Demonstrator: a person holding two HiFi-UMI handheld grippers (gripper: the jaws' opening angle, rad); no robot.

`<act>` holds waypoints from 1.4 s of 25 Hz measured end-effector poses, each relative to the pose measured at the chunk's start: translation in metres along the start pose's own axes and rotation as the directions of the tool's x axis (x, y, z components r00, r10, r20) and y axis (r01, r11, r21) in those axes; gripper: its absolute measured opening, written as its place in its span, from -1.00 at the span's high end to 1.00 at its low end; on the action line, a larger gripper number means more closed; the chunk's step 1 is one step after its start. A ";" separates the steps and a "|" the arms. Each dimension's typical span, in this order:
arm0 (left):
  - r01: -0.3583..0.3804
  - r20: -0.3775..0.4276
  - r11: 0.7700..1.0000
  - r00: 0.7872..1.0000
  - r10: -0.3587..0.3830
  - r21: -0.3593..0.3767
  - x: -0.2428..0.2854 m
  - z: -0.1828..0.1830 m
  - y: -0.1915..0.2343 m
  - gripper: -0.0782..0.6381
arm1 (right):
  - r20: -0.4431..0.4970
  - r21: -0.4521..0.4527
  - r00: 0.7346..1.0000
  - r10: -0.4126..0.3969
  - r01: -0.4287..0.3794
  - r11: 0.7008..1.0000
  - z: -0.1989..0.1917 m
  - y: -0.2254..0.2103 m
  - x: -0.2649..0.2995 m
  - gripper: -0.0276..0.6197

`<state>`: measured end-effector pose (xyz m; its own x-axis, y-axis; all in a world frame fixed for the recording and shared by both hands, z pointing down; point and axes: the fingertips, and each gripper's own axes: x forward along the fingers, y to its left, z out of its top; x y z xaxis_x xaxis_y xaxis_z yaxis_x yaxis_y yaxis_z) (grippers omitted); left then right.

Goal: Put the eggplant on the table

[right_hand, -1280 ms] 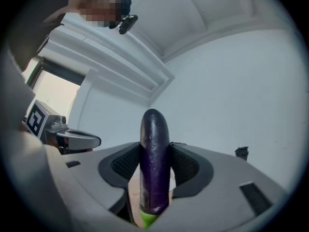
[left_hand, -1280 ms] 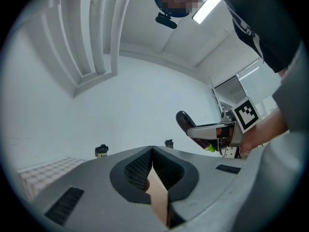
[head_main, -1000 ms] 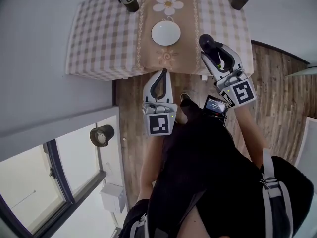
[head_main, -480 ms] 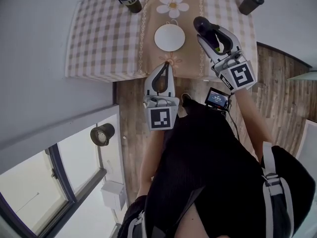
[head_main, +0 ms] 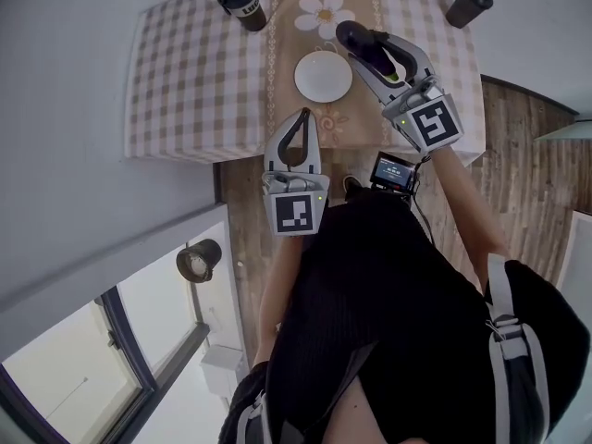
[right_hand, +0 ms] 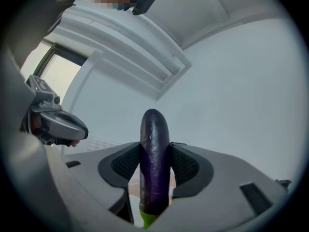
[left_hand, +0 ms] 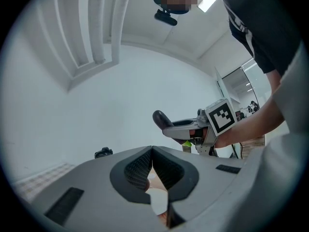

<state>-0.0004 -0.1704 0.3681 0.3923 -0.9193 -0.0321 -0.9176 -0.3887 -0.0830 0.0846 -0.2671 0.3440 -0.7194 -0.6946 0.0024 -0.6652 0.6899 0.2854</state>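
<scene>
A dark purple eggplant [right_hand: 154, 163] with a green stem end sits lengthwise between the jaws of my right gripper [right_hand: 155, 164], which is shut on it. In the head view the right gripper [head_main: 370, 49] holds the eggplant [head_main: 356, 39] over the checked table [head_main: 194, 72], just right of a white plate [head_main: 323, 76]. My left gripper [head_main: 296, 137] hangs at the table's near edge, its jaws shut with nothing between them. The left gripper view shows its tips [left_hand: 152, 151] meeting, and the right gripper [left_hand: 178, 124] with the eggplant's end [left_hand: 159, 117] beyond.
Two dark lidded cups stand at the table's far corners, one left [head_main: 242, 1] and one right [head_main: 469, 3]. A tan runner with a daisy pattern [head_main: 326, 12] crosses the table's middle. Wooden floor [head_main: 518, 146] lies to the right; the person's dark clothing fills the lower view.
Both grippers have moved forward toward the table. The right one, still holding the eggplant, has come over the tabletop beside the plate and rolled slightly; the left has reached the table's near edge.
</scene>
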 end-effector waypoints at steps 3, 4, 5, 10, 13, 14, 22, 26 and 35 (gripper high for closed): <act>-0.008 -0.011 1.000 1.000 0.008 -0.012 -0.002 -0.007 0.009 0.81 | -0.046 -0.090 0.999 0.024 -0.028 0.996 -0.010 0.011 0.013 0.29; -0.009 -0.012 1.000 1.000 0.009 -0.010 -0.002 -0.009 0.011 0.81 | -0.050 -0.101 0.998 0.032 -0.036 0.994 -0.012 0.015 0.016 0.29; -0.009 -0.010 1.000 1.000 0.009 -0.008 -0.002 -0.010 0.012 0.81 | -0.053 -0.106 0.998 0.040 -0.046 0.993 -0.015 0.019 0.019 0.29; -0.003 -0.011 1.000 1.000 0.003 0.004 0.003 -0.011 0.009 0.81 | -0.095 -0.115 0.993 0.075 -0.086 0.990 -0.032 0.027 0.029 0.29; 0.002 -0.018 1.000 1.000 -0.001 0.013 0.007 -0.012 0.009 0.81 | -0.128 -0.164 0.987 0.092 -0.113 0.980 -0.046 0.030 0.040 0.29; 0.002 -0.016 1.000 1.000 -0.002 0.017 0.009 -0.012 0.010 0.81 | -0.142 -0.195 0.985 0.101 -0.127 0.972 -0.051 0.032 0.044 0.29; -0.013 -0.035 1.000 0.999 0.013 0.007 0.006 -0.021 0.014 0.81 | -0.232 -0.298 0.959 0.161 -0.228 0.927 -0.085 0.052 0.059 0.29; -0.017 -0.047 1.000 0.999 0.017 -0.003 0.007 -0.024 0.016 0.81 | -0.275 -0.306 0.945 0.178 -0.262 0.915 -0.103 0.055 0.064 0.29; -0.057 -0.061 0.998 0.996 0.057 0.004 -0.001 -0.031 0.029 0.81 | -0.370 -0.291 0.904 0.216 -0.333 0.897 -0.155 0.070 0.071 0.29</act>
<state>-0.0295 -0.1828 0.3967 0.3343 -0.9422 0.0237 -0.9384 -0.3351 -0.0849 0.0180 -0.3001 0.5127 -0.7197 -0.5543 0.4182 -0.2989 0.7909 0.5339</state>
